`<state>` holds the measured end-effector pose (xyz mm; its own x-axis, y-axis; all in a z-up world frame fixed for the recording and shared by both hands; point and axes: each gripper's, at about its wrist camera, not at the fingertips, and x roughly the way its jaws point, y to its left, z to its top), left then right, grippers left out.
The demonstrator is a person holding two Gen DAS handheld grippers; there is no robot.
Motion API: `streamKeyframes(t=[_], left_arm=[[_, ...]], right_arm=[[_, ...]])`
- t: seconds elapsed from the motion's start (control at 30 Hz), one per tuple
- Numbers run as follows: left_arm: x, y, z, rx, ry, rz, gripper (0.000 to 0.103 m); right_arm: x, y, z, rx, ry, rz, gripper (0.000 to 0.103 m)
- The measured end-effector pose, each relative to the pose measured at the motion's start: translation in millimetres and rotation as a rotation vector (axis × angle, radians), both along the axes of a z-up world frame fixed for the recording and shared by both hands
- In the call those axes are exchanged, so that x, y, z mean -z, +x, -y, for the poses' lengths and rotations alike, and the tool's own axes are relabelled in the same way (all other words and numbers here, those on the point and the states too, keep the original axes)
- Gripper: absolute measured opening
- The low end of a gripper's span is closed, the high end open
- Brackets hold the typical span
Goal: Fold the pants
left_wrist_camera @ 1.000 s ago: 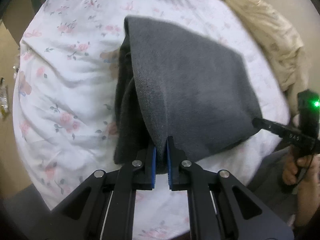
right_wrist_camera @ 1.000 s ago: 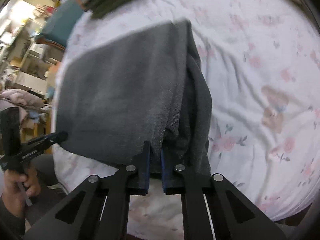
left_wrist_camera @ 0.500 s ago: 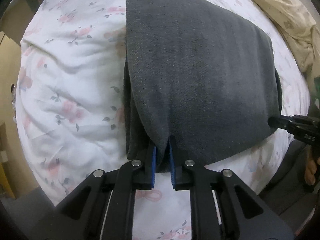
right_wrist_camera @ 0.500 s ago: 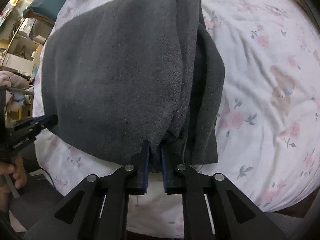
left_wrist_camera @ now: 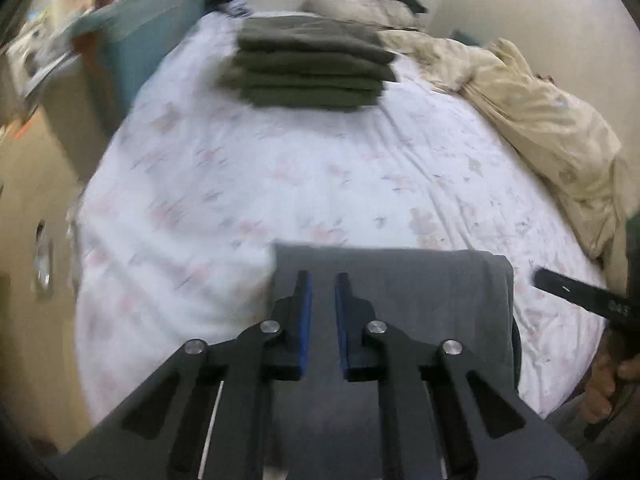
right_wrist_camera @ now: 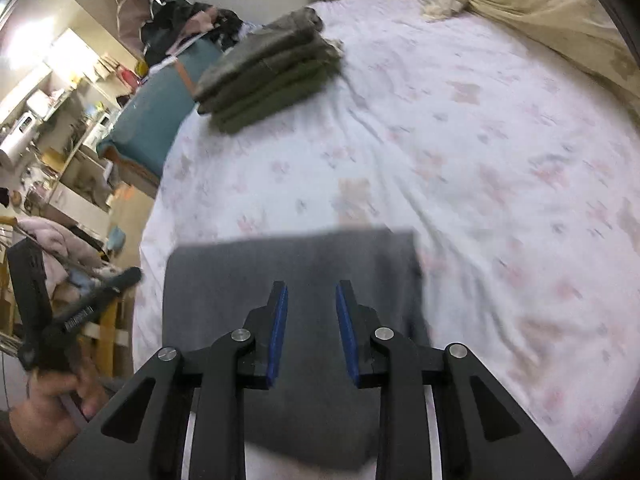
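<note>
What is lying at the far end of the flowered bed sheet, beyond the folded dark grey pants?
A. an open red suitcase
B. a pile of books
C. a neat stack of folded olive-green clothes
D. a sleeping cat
C: a stack of folded olive-green clothes rests on the white flowered bed sheet, well beyond the folded dark grey pants; the right wrist view shows the same stack.
</note>
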<state>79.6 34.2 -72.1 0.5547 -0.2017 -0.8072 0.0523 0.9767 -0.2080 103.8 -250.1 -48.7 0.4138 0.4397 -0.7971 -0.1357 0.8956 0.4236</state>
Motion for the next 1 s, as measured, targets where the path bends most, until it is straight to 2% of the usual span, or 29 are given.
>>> streamKeyframes(t=[0.07,0.13,0.23,0.27,0.37,0.47,0.63,0.73,0.77,0.87,0.93,1.0], left_arm=[[13.6,7.6,21.5,0.052,-0.002,0.0,0.007],[26.2,15.6,29.2,0.045,0.029,0.023,0.006],[48.7,24.7,23.9,-0.009,-0.052,0.039,0.005],[55.7,24.4,25.7,-0.006,-0.027,0.046,0.005],[74.5,23.4,30.9,0.019,0.036,0.062,0.005],[81.8,30.7,34.5,0.002,0.049,0.055,0.005],[101.7,36.8,28.2,-0.01,0.035,0.045,0.005],[100.8,37.0,30.8,-0.002,0.057,0.043,0.005],[97.5,36.4,32.3,0.002,0.067,0.043,0.005],[79.7,38.0,22.9,-0.041,-0.008,0.023,0.003],[64.8,33.2,17.0,-0.071,-0.023,0.072,0.003],[60.4,32.4,11.2,-0.102,-0.009,0.094,0.003]], right_arm=[[14.8,12.6,-18.2,-0.013,-0.008,0.007,0.023],[34.1,25.6,-31.1,-0.049,-0.012,0.005,0.023],[56.1,35.4,-58.5,-0.088,-0.016,0.033,0.022],[61.9,35.2,-63.1,-0.088,-0.05,0.048,0.022],[75.0,32.2,-71.8,-0.096,-0.149,0.1,0.009],[87.4,33.4,-75.3,-0.107,-0.194,0.111,0.008],[101.9,36.2,-75.5,-0.115,-0.206,0.111,0.007],[103.1,32.8,-81.8,-0.124,-0.251,0.136,0.007],[101.4,32.8,-80.2,-0.12,-0.241,0.129,0.007],[83.4,29.4,-60.2,-0.071,-0.13,0.111,0.007],[68.5,24.8,-41.9,-0.006,-0.122,0.155,0.012],[64.6,29.0,-23.9,0.06,-0.11,0.155,0.007]])
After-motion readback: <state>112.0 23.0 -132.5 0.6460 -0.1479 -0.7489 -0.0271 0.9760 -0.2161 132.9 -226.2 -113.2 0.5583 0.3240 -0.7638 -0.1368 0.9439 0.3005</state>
